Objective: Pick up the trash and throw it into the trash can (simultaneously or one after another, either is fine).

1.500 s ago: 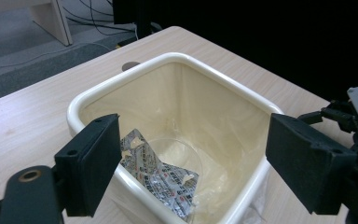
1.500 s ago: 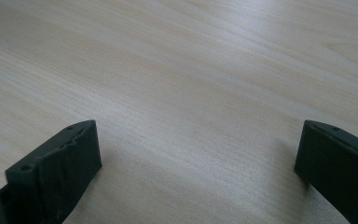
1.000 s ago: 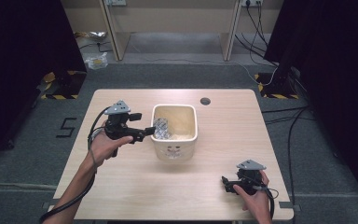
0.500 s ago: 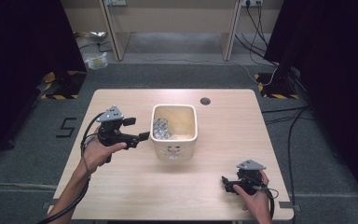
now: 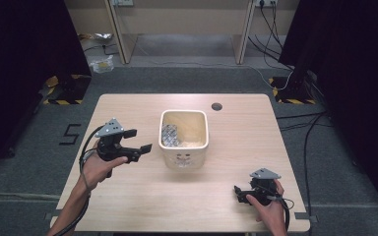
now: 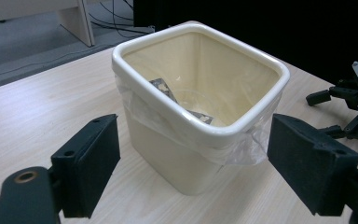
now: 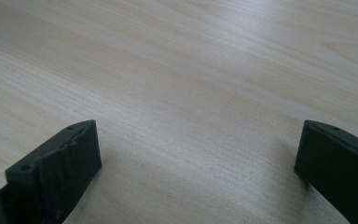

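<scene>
Left tongs (image 5: 139, 141) are away from the bin now, drawn back toward the left edge of the counter (image 5: 128, 206), where a second ago they sat right at the bin's left wall. The jaws are spread wide, holding nothing. Right tongs (image 5: 238, 192) haven't budged: parked near the front right corner, jaws also wide apart over bare wood, nothing between them.

The cream bin (image 5: 183, 138) sits at the middle of the counter, upright, with a clear plastic liner (image 6: 242, 147) folded over its rim and bunched down the outside wall. Inside, a silvery blister pack (image 5: 169, 136) leans against the left wall; it lay in the same spot in the earlier pictures.

By my reading, the drop-off into the bin is done and this is the pull-back. From the left gripper view the bin stands squarely framed between the two open jaws, near but not touching. If the liner is next, the call is for the left tongs to come forward and pinch that loose plastic at the rim, while the right comes across from its corner to steady the bin or take the opposite edge.
</scene>
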A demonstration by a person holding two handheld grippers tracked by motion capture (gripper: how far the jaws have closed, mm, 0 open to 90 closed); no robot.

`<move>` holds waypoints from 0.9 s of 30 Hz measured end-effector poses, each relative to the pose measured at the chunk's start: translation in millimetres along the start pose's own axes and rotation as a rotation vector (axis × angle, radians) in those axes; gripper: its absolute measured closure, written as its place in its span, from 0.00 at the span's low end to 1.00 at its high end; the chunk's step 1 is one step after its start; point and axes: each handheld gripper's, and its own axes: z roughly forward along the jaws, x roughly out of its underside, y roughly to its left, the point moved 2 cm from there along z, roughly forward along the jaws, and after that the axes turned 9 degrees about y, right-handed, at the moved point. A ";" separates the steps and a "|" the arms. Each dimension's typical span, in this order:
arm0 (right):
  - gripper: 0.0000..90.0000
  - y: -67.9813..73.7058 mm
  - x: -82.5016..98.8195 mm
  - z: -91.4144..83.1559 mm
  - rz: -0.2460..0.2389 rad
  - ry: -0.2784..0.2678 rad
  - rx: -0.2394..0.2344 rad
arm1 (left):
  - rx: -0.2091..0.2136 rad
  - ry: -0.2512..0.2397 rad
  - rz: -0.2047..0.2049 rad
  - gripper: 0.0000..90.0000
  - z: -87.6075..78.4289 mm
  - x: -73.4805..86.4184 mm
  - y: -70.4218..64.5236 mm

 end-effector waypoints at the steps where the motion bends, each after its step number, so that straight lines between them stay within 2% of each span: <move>1: 0.00 0.0 0.0 0.0 0.000 0.000 0.000 | -0.006 -0.001 -0.003 0.18 -1.3 2.7 1.5; 20: 0.00 0.0 0.0 -0.1 0.000 0.001 -0.001 | -0.034 -0.008 -0.036 0.18 -3.2 25.8 8.9; 27: 0.00 0.0 0.0 0.0 0.000 0.000 0.000 | -0.047 -0.004 -0.032 0.18 -2.7 34.8 8.0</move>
